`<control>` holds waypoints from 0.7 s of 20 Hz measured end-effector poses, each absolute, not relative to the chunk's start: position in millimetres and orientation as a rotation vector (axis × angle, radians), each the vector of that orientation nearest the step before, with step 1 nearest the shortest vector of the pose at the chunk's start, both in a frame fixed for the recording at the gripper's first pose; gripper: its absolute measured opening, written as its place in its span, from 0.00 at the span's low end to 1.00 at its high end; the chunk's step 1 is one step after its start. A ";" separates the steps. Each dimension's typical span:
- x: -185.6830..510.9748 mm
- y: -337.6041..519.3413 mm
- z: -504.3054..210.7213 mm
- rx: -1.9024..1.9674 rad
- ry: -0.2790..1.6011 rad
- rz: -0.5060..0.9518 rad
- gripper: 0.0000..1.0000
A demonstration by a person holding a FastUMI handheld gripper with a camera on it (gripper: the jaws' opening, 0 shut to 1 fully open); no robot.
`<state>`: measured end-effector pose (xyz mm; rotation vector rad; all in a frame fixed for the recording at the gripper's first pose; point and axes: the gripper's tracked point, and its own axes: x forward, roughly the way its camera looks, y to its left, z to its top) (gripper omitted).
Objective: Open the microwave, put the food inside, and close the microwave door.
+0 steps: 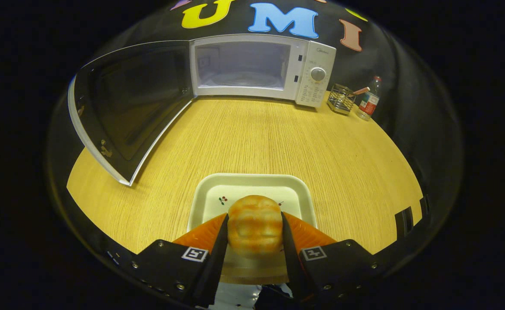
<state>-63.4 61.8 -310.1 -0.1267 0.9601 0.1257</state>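
Observation:
A white microwave (308, 69) stands at the back of the wooden table (278, 137). Its dark glass door (127, 107) is swung wide open to the left, showing the lit cavity (241, 64) with nothing in it. Close to me, a round golden bun (255, 228) sits between my two fingers, over a cream square plate (252, 183) with small cherry prints. My gripper (255, 230) is shut on the bun, both orange-backed fingers (205, 234) pressing its sides. I cannot tell whether the bun rests on the plate or is lifted off it.
To the right of the microwave stand a small wire holder (341, 99) and a plastic bottle with a red label (369, 100). Bare tabletop stretches between the plate and the microwave. The open door juts out over the table's left part.

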 end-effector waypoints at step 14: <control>22.9 102.8 -209.6 0.067 0.733 0.168 0.64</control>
